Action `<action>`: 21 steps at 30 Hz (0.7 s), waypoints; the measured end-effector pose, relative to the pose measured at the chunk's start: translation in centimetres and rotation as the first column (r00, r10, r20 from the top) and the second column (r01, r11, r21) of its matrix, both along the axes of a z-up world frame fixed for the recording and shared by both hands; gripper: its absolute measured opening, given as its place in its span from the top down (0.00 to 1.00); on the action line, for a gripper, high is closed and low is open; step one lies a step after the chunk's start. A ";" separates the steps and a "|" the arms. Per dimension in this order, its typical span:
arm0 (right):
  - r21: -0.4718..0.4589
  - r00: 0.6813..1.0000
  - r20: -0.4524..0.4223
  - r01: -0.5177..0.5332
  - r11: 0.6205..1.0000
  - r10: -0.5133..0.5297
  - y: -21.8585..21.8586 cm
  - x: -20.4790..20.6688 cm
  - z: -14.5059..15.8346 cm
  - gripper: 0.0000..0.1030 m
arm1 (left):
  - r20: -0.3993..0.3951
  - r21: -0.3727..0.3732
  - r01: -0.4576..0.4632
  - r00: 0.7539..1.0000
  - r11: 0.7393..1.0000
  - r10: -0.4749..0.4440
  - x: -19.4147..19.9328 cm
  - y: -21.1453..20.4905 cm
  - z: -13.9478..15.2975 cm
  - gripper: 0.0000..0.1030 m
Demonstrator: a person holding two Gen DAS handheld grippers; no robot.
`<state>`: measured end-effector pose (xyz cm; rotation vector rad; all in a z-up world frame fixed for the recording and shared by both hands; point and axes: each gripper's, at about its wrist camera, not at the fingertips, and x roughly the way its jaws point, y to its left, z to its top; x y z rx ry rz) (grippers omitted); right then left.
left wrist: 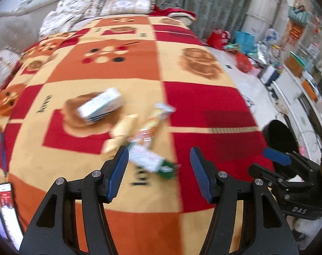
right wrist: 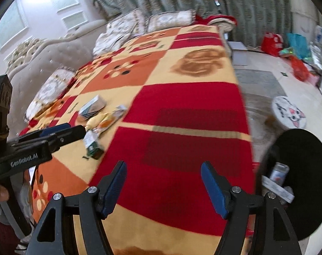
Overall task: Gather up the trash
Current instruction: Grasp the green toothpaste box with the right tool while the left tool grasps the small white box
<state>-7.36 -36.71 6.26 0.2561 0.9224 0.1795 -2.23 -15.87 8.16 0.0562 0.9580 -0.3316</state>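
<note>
Left wrist view: left tool (left wrist: 158, 171) spread wide, empty, above patterned blanket (left wrist: 203, 97) on bed; green-and-white carton (left wrist: 153, 162) just ahead between fingers, wrappers (left wrist: 148, 123) and white box (left wrist: 100, 105) beyond.

Right wrist view: right tool (right wrist: 163, 188) spread, empty, over blanket's red squares; black bin (right wrist: 305, 170) at right beside bed, holding packaging.

Two boxes (left wrist: 100, 106) and three wrappers (left wrist: 154, 120) on one blanket (left wrist: 203, 97).
</note>
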 end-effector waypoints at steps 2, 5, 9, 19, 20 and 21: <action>0.014 0.999 -0.003 -0.043 0.999 0.043 1.7 0.8 -0.1 0.32 | -0.006 0.008 -0.032 0.999 0.999 0.032 0.5 1.9 -0.3 0.43; 0.022 0.994 -0.002 -0.112 0.994 0.112 4.1 1.9 -0.3 0.32 | -0.020 0.013 -0.084 0.996 0.996 0.085 1.0 4.8 -0.8 0.43; 0.016 0.977 0.004 -0.213 0.977 0.213 7.9 3.8 -0.5 0.32 | -0.025 0.015 -0.146 0.989 0.989 0.146 1.4 7.9 -0.9 0.43; -0.089 0.925 -0.067 -0.379 0.921 0.374 14.1 8.6 -3.4 0.61 | -0.035 0.006 -0.146 0.989 0.989 0.146 3.4 9.5 -0.8 0.43; -0.099 0.922 -0.074 -0.385 0.918 0.379 14.3 8.8 -3.7 0.71 | -0.038 0.007 -0.137 0.990 0.991 0.137 3.9 9.4 -0.9 0.43; -0.105 0.923 -0.073 -0.385 0.917 0.379 14.2 8.8 -3.7 0.71 | -0.039 0.007 -0.127 0.991 0.992 0.127 4.3 9.2 -1.1 0.43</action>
